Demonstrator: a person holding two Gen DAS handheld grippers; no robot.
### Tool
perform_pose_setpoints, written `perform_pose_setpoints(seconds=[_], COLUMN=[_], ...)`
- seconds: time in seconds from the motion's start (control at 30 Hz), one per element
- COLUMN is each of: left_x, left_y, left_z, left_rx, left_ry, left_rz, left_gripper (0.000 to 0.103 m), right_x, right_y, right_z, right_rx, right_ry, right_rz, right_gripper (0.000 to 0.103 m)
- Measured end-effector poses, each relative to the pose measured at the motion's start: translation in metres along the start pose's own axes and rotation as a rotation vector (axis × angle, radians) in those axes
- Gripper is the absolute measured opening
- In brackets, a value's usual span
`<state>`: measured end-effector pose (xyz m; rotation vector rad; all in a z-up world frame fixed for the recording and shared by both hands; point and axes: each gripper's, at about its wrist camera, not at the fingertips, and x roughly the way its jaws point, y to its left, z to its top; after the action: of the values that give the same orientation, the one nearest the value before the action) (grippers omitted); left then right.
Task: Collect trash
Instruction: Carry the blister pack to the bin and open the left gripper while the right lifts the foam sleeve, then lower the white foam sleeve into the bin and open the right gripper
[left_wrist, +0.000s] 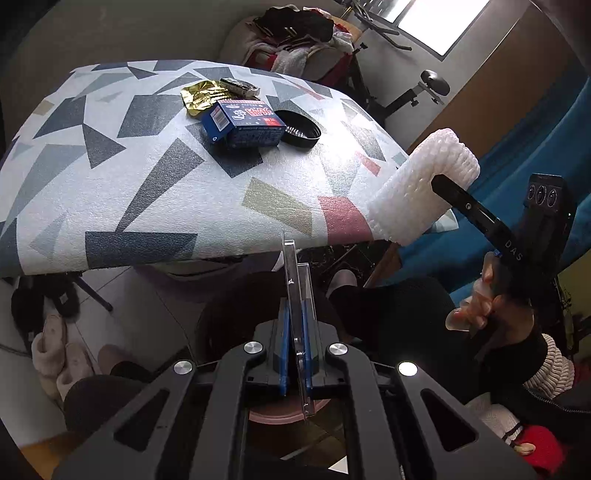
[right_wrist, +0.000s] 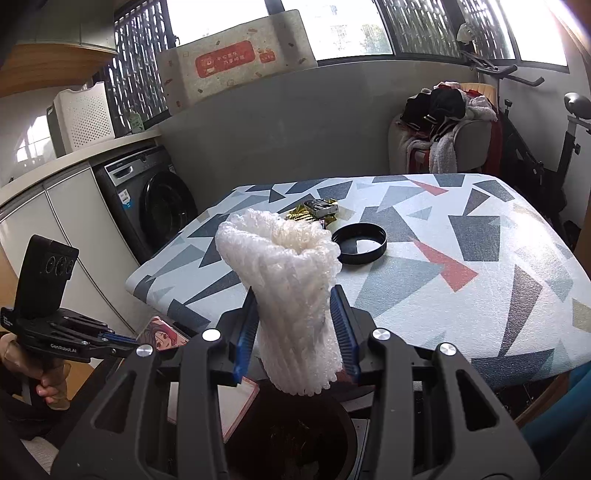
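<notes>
My left gripper (left_wrist: 295, 306) is shut on a thin clear plastic piece (left_wrist: 291, 266) that stands on edge between its blue pads, off the near edge of the patterned table (left_wrist: 110, 192). My right gripper (right_wrist: 297, 306) is shut on a white foam net sleeve (right_wrist: 284, 258), also seen in the left wrist view (left_wrist: 417, 184), held above a dark bin (right_wrist: 291, 424). On the table lie a blue box (left_wrist: 243, 123), a black lid (left_wrist: 299, 129) (right_wrist: 360, 243), a gold foil wrapper (left_wrist: 201, 98) and a dark wrapped bar (left_wrist: 240, 86). The left gripper (right_wrist: 122, 341) shows at lower left of the right wrist view.
A washing machine (right_wrist: 155, 199) stands left of the table, a chair piled with clothes (right_wrist: 443, 125) and an exercise bike (right_wrist: 569, 140) behind it. Slippers (left_wrist: 55, 350) lie on the floor. A blue sofa (left_wrist: 535, 140) is on the right. A cartoon-printed card (right_wrist: 162, 338) sits by the bin.
</notes>
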<state>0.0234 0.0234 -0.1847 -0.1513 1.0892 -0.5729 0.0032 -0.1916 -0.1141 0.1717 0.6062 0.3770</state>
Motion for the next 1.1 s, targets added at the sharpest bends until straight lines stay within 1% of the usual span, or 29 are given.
perform_pose_setpoints(seconds=[0.2,0.33,0.4,0.43,0.5,0.53,0.57,0.6,0.63,0.67,0.77,0.87,0.9,1.0,1.1], left_x=[0.048,0.076,0.09,0.095,0.101,0.1,0.097,0.094,0.088,0.081,0.053,0.021,0.012,-0.008,-0.018], left_y=[-0.007,-0.018,-0.021,-0.021,-0.021,-0.021,-0.021,-0.02,-0.018,-0.017,-0.009,-0.002,0.001,0.007,0.011], left_z=[0.001,-0.003,-0.005,-0.005,-0.004,-0.003,-0.002,-0.001,0.001,0.003,0.008,0.006,0.004,-0.006,-0.02], left_rx=[0.008,0.035,0.039,0.042,0.054,0.059,0.061,0.064,0.068,0.072,0.072,0.081,0.088,0.104,0.118], left_ry=[0.088,0.141,0.162,0.162,0.152,0.141,0.121,0.103,0.084,0.06,-0.047,-0.16,-0.191,-0.254,-0.298], left_rz=[-0.027,-0.056,-0.054,-0.05,-0.041,-0.025,-0.014,-0.005,0.013,0.034,0.096,0.173,0.195,0.257,0.292], left_gripper=[0.006,0.006,0.007,0.008,0.022,0.04,0.051,0.054,0.059,0.068,0.083,0.092,0.093,0.096,0.096], right_x=[0.001,0.002,0.004,0.005,0.007,0.007,0.008,0.009,0.011,0.012,0.019,0.026,0.028,0.036,0.046], right_y=[-0.006,-0.01,-0.012,-0.013,-0.013,-0.013,-0.013,-0.013,-0.013,-0.013,-0.011,-0.007,-0.006,0.002,0.011], right_z=[-0.003,-0.008,-0.01,-0.011,-0.013,-0.014,-0.015,-0.016,-0.018,-0.02,-0.026,-0.034,-0.037,-0.045,-0.054], right_rx=[0.011,0.02,0.027,0.031,0.034,0.034,0.033,0.033,0.033,0.035,0.037,0.022,0.016,-0.008,-0.043], right_ry=[0.006,0.016,0.026,0.03,0.036,0.039,0.042,0.047,0.053,0.06,0.088,0.122,0.134,0.177,0.234], right_rz=[-0.01,-0.014,-0.014,-0.013,-0.011,-0.011,-0.01,-0.01,-0.009,-0.007,0.012,0.06,0.078,0.113,0.129], right_gripper=[0.041,0.041,0.041,0.041,0.041,0.041,0.041,0.041,0.041,0.041,0.041,0.042,0.042,0.042,0.042])
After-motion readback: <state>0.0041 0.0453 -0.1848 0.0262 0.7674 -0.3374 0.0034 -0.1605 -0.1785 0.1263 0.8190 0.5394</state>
